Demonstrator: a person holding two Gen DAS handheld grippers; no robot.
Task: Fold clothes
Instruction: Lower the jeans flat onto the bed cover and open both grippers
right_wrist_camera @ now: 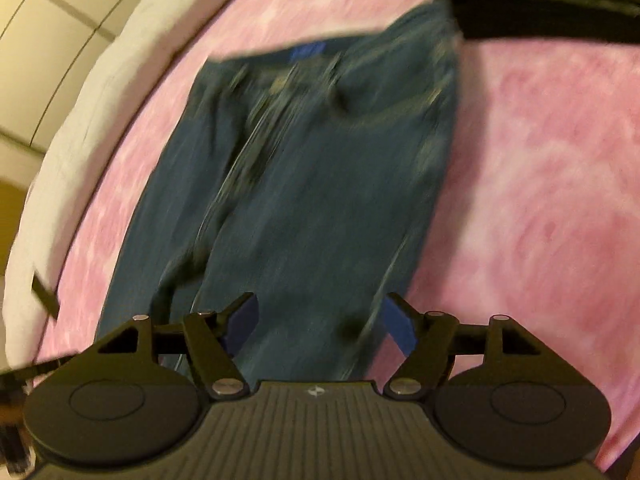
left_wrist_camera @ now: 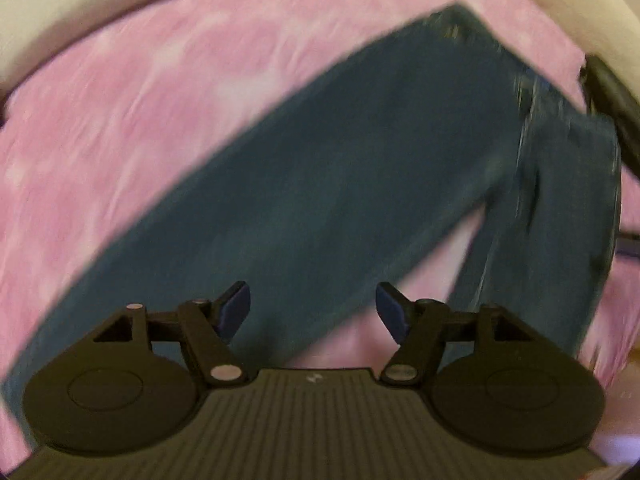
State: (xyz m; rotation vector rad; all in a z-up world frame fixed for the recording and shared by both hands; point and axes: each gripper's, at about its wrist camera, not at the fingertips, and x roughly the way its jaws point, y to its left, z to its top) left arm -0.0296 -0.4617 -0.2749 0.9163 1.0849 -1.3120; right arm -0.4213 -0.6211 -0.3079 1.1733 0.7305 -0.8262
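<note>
Left wrist view shows one pair of dark blue denim jeans [left_wrist_camera: 340,168] spread flat on one pink mottled bedsheet [left_wrist_camera: 140,100], two legs diverging; the left gripper [left_wrist_camera: 313,312] hovers over it, fingers apart, empty. Right wrist view: the right gripper [right_wrist_camera: 320,320], likewise spread and empty, above the jeans' legs.

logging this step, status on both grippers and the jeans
Left gripper open, empty. Right gripper open, empty. Dark blue denim jeans spread unfolded on pink mottled bedsheet. Nothing blocking.
</note>
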